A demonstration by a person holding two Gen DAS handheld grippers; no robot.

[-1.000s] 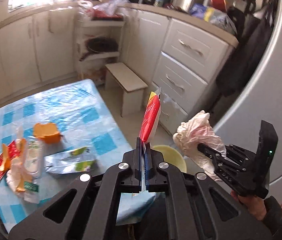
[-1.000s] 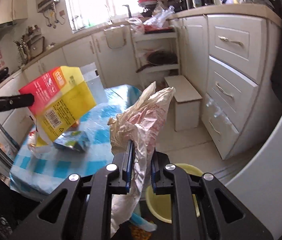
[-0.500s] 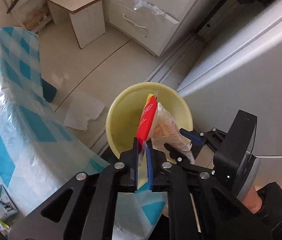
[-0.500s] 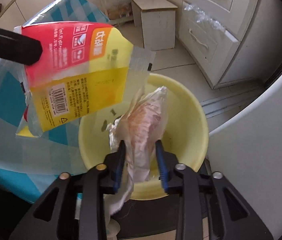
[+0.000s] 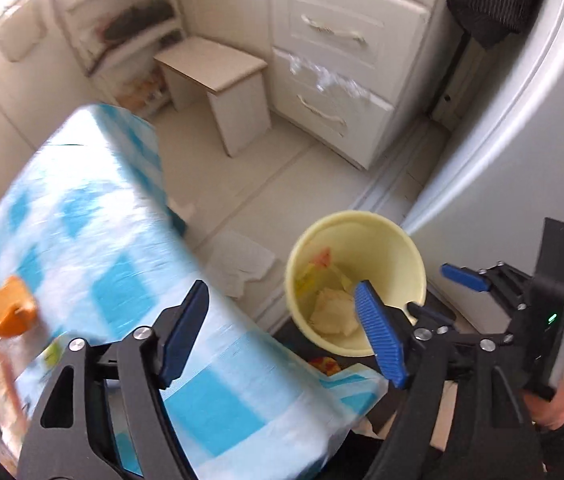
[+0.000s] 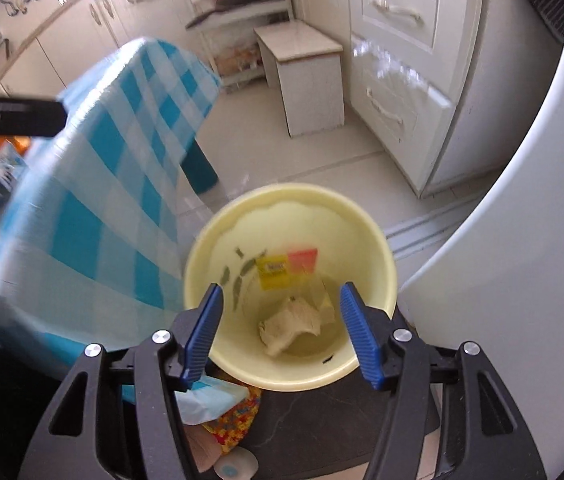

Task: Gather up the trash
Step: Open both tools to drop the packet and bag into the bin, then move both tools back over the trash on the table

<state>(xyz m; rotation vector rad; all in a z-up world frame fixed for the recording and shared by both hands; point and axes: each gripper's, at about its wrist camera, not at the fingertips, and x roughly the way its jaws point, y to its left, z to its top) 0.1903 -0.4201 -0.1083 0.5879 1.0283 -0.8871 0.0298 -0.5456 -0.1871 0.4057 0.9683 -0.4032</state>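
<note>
A pale yellow bin (image 5: pixel 398 240) stands on the floor between the table and the fridge; it also shows in the right wrist view (image 6: pixel 378 240). Inside lie the red and yellow packet (image 6: pixel 288 266) and the crumpled plastic bag (image 6: pixel 288 322); the bag also shows in the left wrist view (image 5: pixel 334 310). My left gripper (image 5: pixel 282 328) is open and empty, above the table edge beside the bin. My right gripper (image 6: pixel 280 330) is open and empty, right above the bin; it also shows in the left wrist view (image 5: pixel 414 284).
The table with a blue checked cloth (image 5: pixel 82 240) holds more trash at its left: an orange piece (image 5: pixel 12 310) and wrappers. A white tissue (image 5: pixel 242 266) lies on the floor. A small stool (image 5: pixel 218 76), drawers (image 5: pixel 334 80) and the fridge (image 5: pixel 522 140) surround the bin.
Both grippers have opened; the packet and the plastic bag have dropped into the yellow bin. Both grippers have lifted back from the bin, and the left has swung towards the table.
</note>
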